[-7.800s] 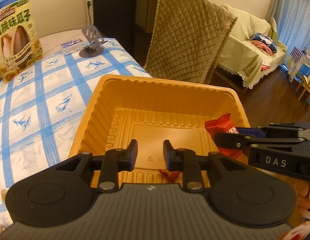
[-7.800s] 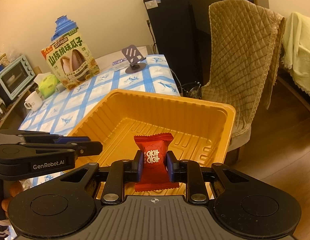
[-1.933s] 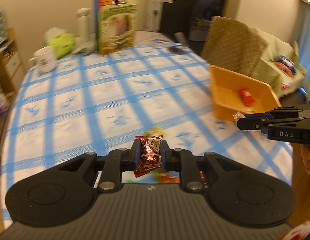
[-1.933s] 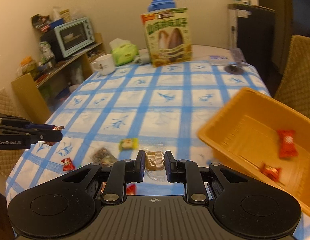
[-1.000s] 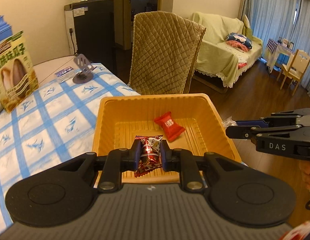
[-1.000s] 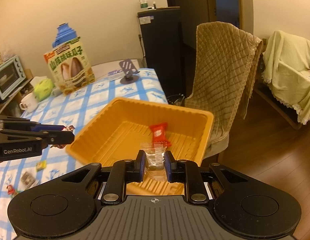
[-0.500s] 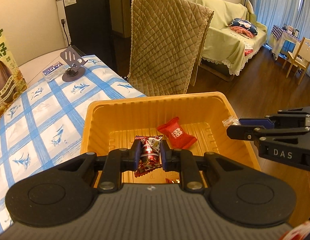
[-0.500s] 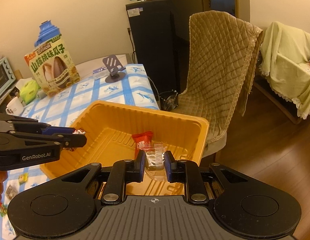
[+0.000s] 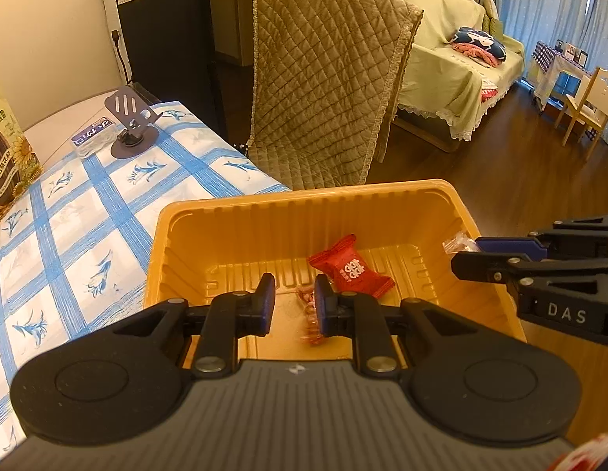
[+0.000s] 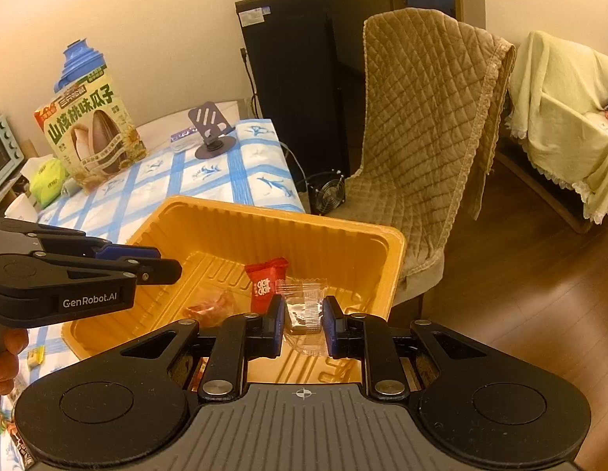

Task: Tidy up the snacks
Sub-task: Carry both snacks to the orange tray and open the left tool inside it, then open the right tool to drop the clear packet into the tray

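An orange plastic tray (image 9: 304, 196) (image 10: 386, 271) stands at the table's corner. A red wrapped candy (image 9: 349, 267) (image 10: 264, 278) lies in it. My left gripper (image 9: 290, 302) is open above the tray. A small red-and-silver candy (image 9: 310, 314) (image 10: 212, 306) is blurred just below its fingers, over the tray floor. My right gripper (image 10: 303, 320) is shut on a clear-wrapped brown snack (image 10: 304, 310) above the tray's near right side. That snack's tip (image 9: 457, 243) shows at the right gripper's fingers in the left wrist view.
A blue-checked tablecloth (image 9: 68, 235) covers the table. A sunflower-seed box (image 10: 92, 133), a phone stand (image 10: 212, 133) and a green pack (image 10: 47, 180) stand at the back. A quilted chair (image 10: 421, 125) stands beyond the tray. Loose candies (image 10: 35, 355) lie at the left.
My left gripper has opened and let go of the red-and-silver candy, which drops into the tray. My right gripper has come closer over the tray, holding the clear-wrapped snack.
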`<action>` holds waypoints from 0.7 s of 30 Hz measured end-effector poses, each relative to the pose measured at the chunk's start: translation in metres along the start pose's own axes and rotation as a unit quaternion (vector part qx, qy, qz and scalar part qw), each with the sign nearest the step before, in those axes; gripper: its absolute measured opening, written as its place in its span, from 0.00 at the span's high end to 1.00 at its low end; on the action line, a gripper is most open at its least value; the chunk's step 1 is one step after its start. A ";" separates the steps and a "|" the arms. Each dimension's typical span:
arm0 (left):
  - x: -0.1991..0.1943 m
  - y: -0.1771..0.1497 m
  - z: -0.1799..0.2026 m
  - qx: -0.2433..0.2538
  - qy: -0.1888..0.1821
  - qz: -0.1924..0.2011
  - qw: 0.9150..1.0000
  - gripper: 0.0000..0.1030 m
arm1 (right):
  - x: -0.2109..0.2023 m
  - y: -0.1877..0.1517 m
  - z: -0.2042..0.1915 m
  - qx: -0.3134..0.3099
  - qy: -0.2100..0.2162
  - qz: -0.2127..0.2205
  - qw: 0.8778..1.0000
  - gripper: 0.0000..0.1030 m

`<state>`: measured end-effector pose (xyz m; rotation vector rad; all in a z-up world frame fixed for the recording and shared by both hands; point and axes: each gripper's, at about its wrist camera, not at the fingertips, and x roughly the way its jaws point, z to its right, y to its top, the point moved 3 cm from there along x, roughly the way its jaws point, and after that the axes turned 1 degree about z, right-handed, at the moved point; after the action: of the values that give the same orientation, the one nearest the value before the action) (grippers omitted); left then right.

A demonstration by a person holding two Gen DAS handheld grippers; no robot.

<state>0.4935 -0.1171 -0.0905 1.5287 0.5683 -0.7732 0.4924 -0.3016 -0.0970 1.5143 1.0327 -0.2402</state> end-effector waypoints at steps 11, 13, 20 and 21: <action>-0.005 -0.005 -0.014 -0.012 0.006 -0.003 1.000 0.77 | 0.006 0.004 0.003 0.007 -0.003 0.001 1.000 0.79; -0.007 -0.005 -0.015 -0.014 0.007 -0.002 1.000 0.77 | 0.007 0.006 0.003 0.007 -0.004 0.002 1.000 0.79; -0.012 -0.005 -0.015 -0.017 0.007 0.004 1.000 0.68 | 0.008 0.010 0.002 0.009 -0.001 0.020 1.000 0.79; -0.013 -0.005 -0.015 -0.017 0.006 0.006 1.000 0.67 | 0.007 0.011 0.003 0.012 0.001 0.024 1.000 0.79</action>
<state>0.4832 -0.1003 -0.0838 1.5058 0.5789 -0.7420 0.5057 -0.2994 -0.0947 1.5591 0.9976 -0.2187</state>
